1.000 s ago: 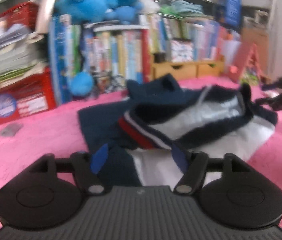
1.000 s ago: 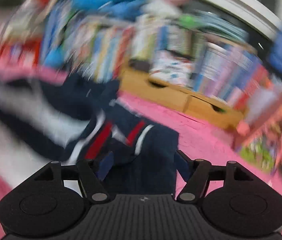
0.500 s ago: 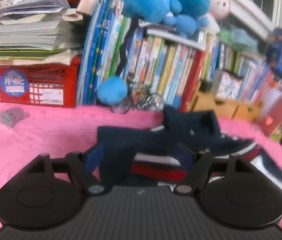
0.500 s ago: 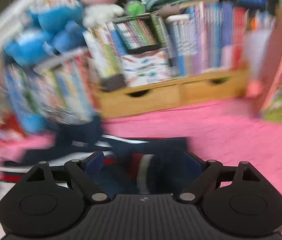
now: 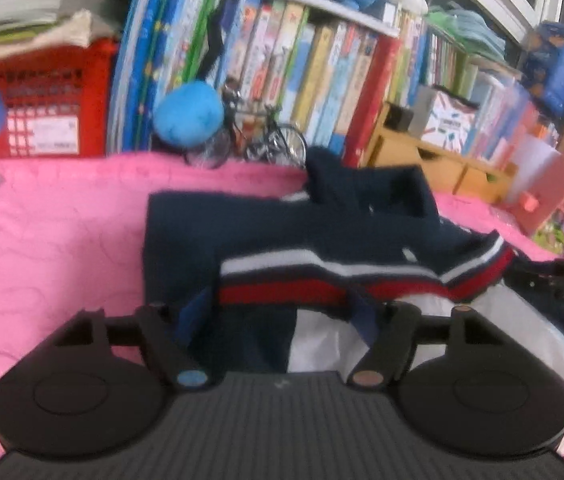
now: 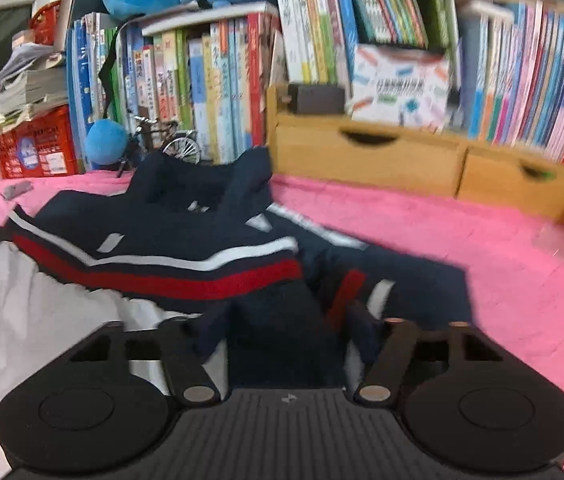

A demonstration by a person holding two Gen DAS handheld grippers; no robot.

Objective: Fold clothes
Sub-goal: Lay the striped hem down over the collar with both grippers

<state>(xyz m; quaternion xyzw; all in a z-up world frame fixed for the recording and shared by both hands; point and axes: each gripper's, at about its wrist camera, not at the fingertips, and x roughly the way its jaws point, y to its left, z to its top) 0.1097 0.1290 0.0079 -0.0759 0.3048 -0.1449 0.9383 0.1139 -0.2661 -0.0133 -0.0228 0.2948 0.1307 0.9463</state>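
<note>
From the left wrist view, the left tool (image 5: 277,312) has its blue-padded fingers spread wide, low over the near edge of a navy polo shirt (image 5: 209,236) with white and red stripes. The shirt lies on a pink quilted cover (image 5: 49,232); its collar points to the far side and its white lower part (image 5: 482,336) spreads to the right. The fingers straddle the navy cloth without pinching it. At the far right edge the black tip of the right tool (image 5: 554,276) sits just beside the striped band. Behind the shirt stand a row of picture books (image 5: 290,80), a red crate (image 5: 41,112), a blue plush ball (image 5: 189,112) and a small model bicycle (image 5: 269,136). From the right wrist view, the right tool (image 6: 286,328) is likewise spread apart, hovering over a folded navy sleeve (image 6: 402,284) with a red and white cuff stripe, nothing gripped between the fingers. The polo shirt (image 6: 161,240) stretches to the left, its white part (image 6: 21,308) near left on the pink quilted cover (image 6: 502,280). On the far side are wooden drawers (image 6: 382,156) beneath more books (image 6: 217,92).
</note>
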